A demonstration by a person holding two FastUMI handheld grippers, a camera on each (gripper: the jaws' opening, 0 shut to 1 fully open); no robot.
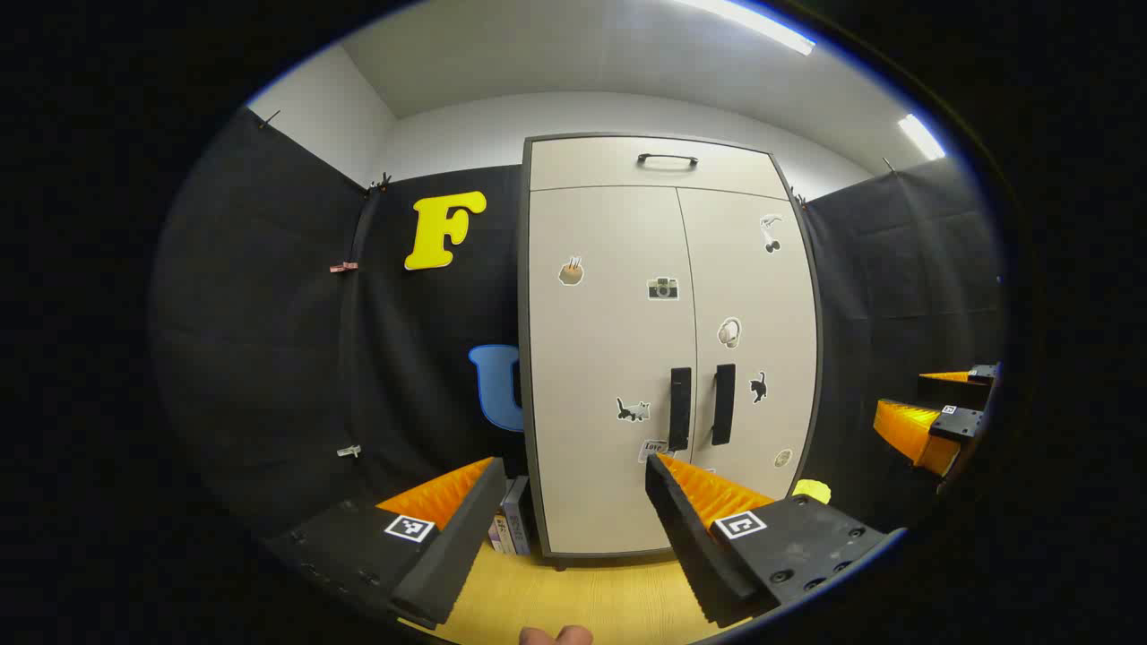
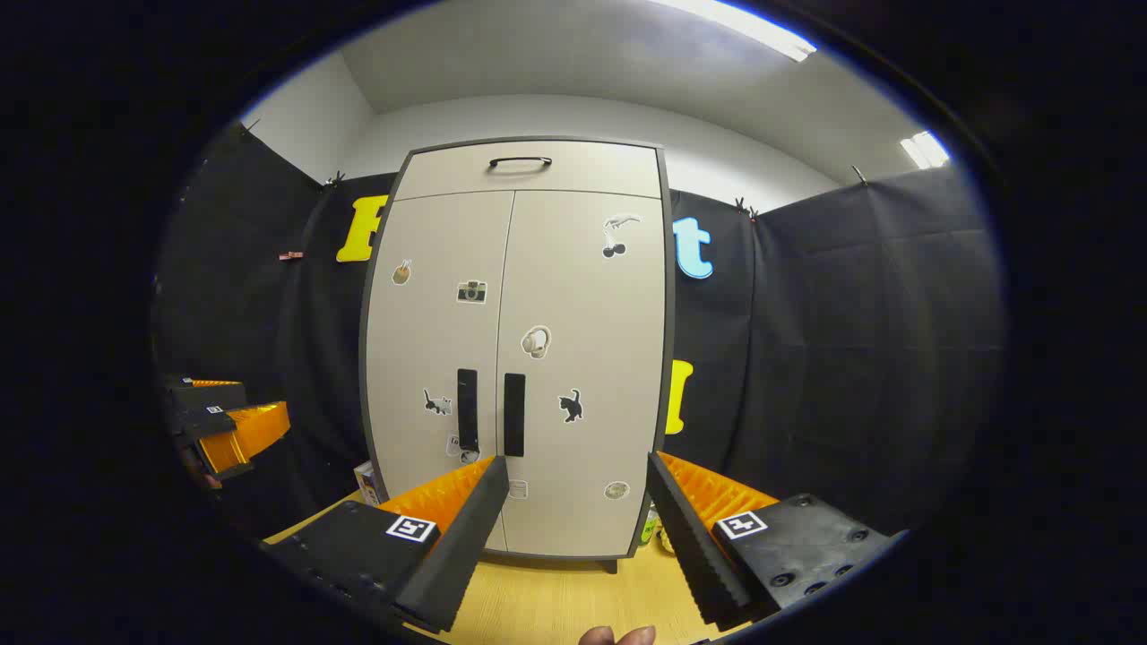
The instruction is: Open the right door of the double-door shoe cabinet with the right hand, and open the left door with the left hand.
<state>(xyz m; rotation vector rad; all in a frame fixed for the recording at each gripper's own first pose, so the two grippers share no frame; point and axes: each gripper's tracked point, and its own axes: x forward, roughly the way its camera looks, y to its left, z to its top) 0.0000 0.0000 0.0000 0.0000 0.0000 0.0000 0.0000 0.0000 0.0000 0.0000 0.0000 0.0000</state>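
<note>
The beige double-door shoe cabinet (image 1: 627, 358) (image 2: 529, 358) stands ahead with both doors closed. Two black vertical handles sit side by side at the seam: the left door handle (image 1: 680, 408) (image 2: 467, 409) and the right door handle (image 1: 723, 404) (image 2: 513, 415). My left gripper (image 1: 573, 475) is open, some way in front of the left door. My right gripper (image 2: 578, 475) is open too, facing the right door and apart from it. Each gripper also appears at the edge of the other's view: the right gripper (image 1: 936, 417) and the left gripper (image 2: 224, 421).
A drawer with a black handle (image 1: 668, 159) (image 2: 520, 162) tops the cabinet. Stickers dot the doors. Books (image 1: 511, 528) lean by the cabinet's left foot, and small items (image 2: 652, 528) sit at its right foot. The floor (image 1: 573, 596) is light wood.
</note>
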